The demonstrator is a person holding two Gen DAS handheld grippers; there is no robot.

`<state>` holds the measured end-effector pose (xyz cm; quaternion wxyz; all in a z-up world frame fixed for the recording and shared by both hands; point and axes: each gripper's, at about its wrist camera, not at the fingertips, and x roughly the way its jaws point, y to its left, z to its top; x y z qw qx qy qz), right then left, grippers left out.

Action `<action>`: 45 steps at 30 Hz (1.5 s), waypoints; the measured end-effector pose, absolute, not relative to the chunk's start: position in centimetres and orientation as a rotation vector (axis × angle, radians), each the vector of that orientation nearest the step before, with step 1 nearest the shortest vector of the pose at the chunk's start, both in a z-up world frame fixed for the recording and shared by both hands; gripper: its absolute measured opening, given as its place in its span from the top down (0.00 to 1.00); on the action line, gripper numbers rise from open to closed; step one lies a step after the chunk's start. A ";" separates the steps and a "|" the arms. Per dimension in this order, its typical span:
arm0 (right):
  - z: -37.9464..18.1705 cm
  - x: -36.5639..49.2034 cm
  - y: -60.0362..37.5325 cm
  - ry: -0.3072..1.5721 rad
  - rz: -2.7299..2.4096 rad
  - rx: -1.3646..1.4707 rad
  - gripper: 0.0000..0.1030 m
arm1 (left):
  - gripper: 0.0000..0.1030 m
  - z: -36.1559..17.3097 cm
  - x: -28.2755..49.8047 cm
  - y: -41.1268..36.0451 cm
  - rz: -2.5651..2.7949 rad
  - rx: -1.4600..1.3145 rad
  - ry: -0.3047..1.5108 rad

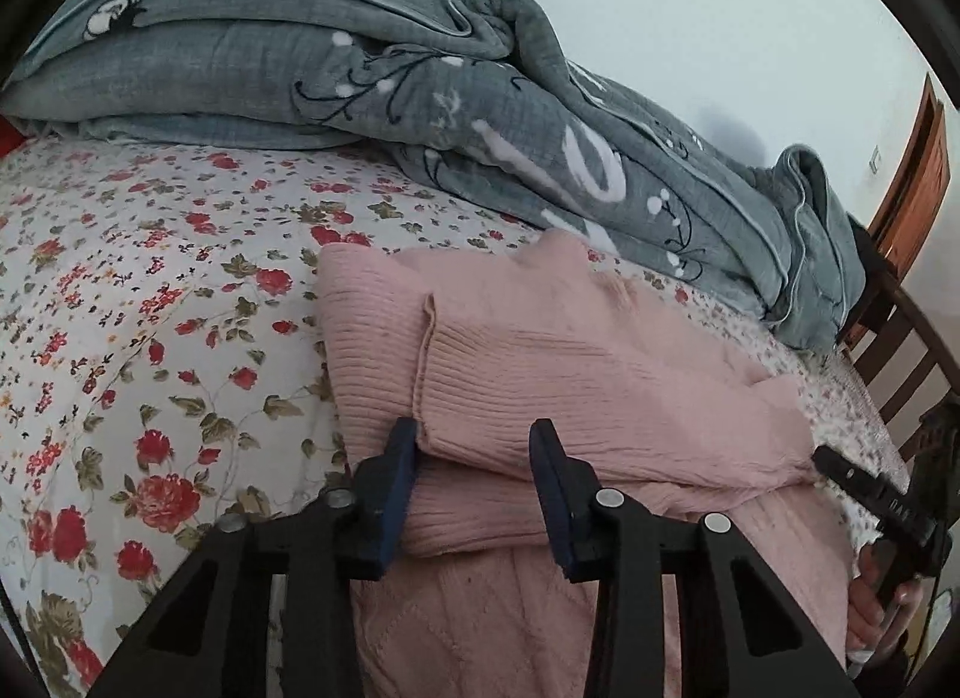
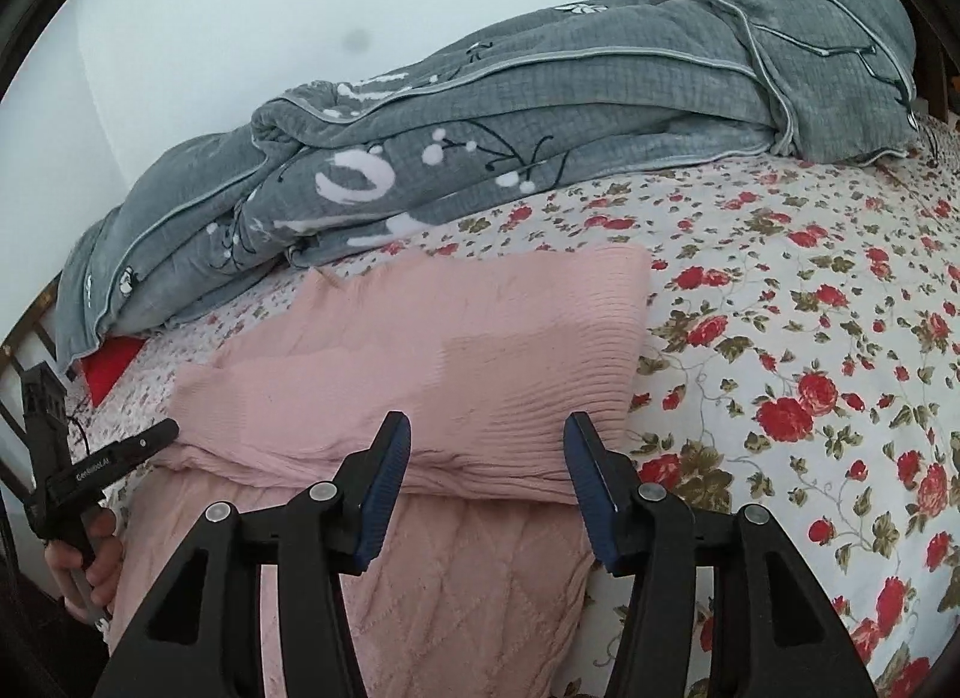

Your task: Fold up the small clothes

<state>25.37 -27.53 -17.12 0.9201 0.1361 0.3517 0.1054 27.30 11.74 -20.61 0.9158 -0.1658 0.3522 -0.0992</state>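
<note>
Two wrist cameras look down close over the pink sweater (image 1: 540, 374) (image 2: 432, 350) from opposite ends, both sharing it.

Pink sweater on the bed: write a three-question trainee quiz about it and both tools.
1. True or false: the pink sweater lies folded over on the floral sheet.
2. What lies behind the sweater? A grey quilt, B wooden crate, C laptop.
3. Fill in: both tools' jaws stand ____ at the sweater's folded edge.

Key: 1 true. 2 A, the grey quilt. 3 open: the left tool and right tool straddle the fold without pinching it.
</note>
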 end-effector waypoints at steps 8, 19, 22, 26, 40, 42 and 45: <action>-17.3 25.0 -28.0 0.708 0.229 0.318 0.46 | 0.94 -20.0 25.3 13.5 -0.275 -0.466 0.620; -17.4 25.3 -27.8 0.723 0.228 0.315 0.44 | 0.91 -21.0 25.0 13.0 -0.164 -0.435 0.714; -17.5 25.5 -27.5 0.740 0.214 0.290 0.43 | 0.90 -20.8 24.9 12.4 -0.146 -0.394 0.709; -17.3 25.3 -26.8 0.740 0.192 0.236 0.43 | 0.78 -19.4 23.5 12.7 -0.117 -0.374 0.619; -18.0 27.1 -27.5 0.821 0.097 0.155 0.55 | 0.49 -19.6 26.8 9.5 -0.082 -0.180 0.724; -18.1 26.7 -27.7 0.806 0.102 0.163 0.55 | 0.49 -19.8 26.8 9.1 -0.073 -0.153 0.736; -18.1 26.5 -27.8 0.804 0.105 0.170 0.55 | 0.47 -19.9 26.8 9.3 -0.079 -0.154 0.736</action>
